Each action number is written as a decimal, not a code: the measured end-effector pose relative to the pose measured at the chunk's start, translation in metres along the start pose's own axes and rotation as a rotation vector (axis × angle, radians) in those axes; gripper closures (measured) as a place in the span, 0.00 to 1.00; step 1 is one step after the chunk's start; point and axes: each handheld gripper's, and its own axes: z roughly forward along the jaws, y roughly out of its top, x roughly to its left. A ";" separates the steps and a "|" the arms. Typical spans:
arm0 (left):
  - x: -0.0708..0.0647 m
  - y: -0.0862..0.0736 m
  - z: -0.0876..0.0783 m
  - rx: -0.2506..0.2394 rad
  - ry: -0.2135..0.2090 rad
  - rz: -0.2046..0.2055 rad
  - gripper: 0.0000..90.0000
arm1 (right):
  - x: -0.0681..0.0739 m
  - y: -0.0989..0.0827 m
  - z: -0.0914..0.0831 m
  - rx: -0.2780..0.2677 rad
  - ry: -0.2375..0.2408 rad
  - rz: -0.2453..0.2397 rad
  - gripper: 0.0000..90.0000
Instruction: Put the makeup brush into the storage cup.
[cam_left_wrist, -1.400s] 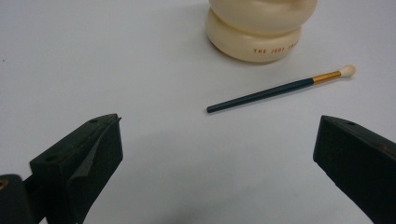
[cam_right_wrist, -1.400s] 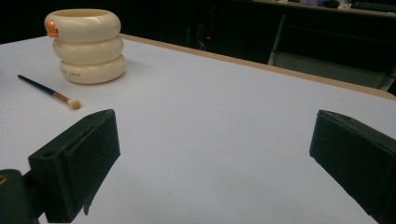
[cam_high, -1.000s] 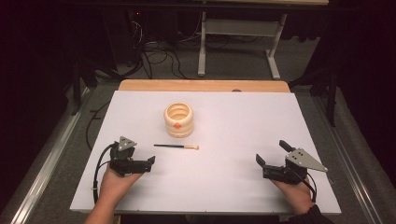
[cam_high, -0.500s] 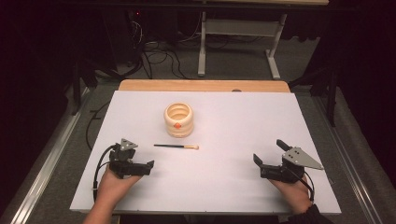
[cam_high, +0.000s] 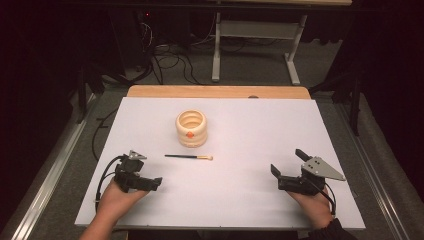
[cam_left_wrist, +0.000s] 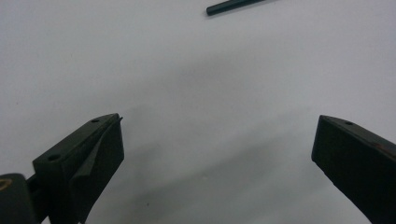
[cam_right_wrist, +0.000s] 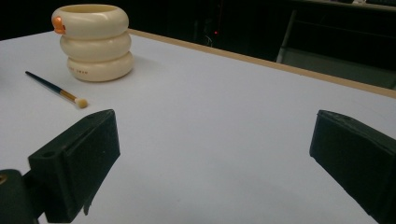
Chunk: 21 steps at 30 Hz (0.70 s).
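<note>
Table top (cam_high: 250, 150) plain white, tan wood strip along its far edge. Pot (cam_high: 191, 128) cream, three stacked rings, small orange spot on its front. Brush (cam_high: 189, 157): dark handle, gold band, pale cream tip. Left gripper (cam_high: 156, 183) black, grey plate on top. Right gripper (cam_high: 274, 170) black, grey plate too. Floor dark grey, surroundings black.

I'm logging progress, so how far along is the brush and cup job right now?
Nothing looks done yet: the brush lies flat on the table, apart from the cup. Nothing is in hand; the left tongs and right tongs are open and empty, resting near the table's front edge. Left to do, probably: grasp the brush and stand it in the cup.
</note>
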 end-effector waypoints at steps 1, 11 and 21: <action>0.001 0.000 -0.002 0.005 -0.005 -0.004 0.03 | 0.000 0.000 0.000 0.000 0.001 0.001 0.03; 0.011 0.005 -0.006 0.137 -0.040 0.023 0.03 | 0.001 -0.001 0.000 0.005 0.005 0.001 0.03; 0.014 0.011 -0.006 0.259 -0.037 0.055 0.07 | 0.001 -0.001 0.000 0.011 0.007 0.000 0.03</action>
